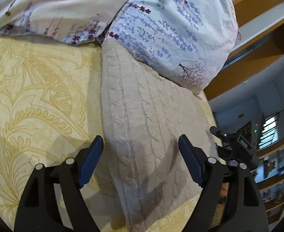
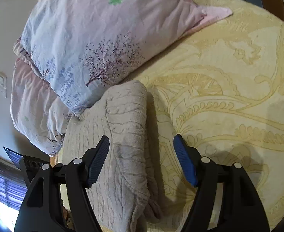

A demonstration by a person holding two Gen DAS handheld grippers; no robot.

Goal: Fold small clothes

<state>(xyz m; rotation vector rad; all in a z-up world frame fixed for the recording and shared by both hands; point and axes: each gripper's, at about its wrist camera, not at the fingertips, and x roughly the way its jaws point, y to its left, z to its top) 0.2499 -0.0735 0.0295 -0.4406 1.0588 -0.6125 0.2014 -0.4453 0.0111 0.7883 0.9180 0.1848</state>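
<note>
Both my grippers wide open — left gripper and right gripper hold nothing, grey sweater folded centre frame, pillow above.

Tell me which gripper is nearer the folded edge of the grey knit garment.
Right. The right gripper hangs open straddling the folded edge of the grey knit garment. The left gripper, also open, hangs over the garment's flat single layer on the far side.

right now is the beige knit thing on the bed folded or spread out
Folded. The beige knit garment lies as a narrow doubled strip on the yellow bedspread, its rolled edge and stacked layers showing in the right wrist view. Neither gripper holds it.
</note>
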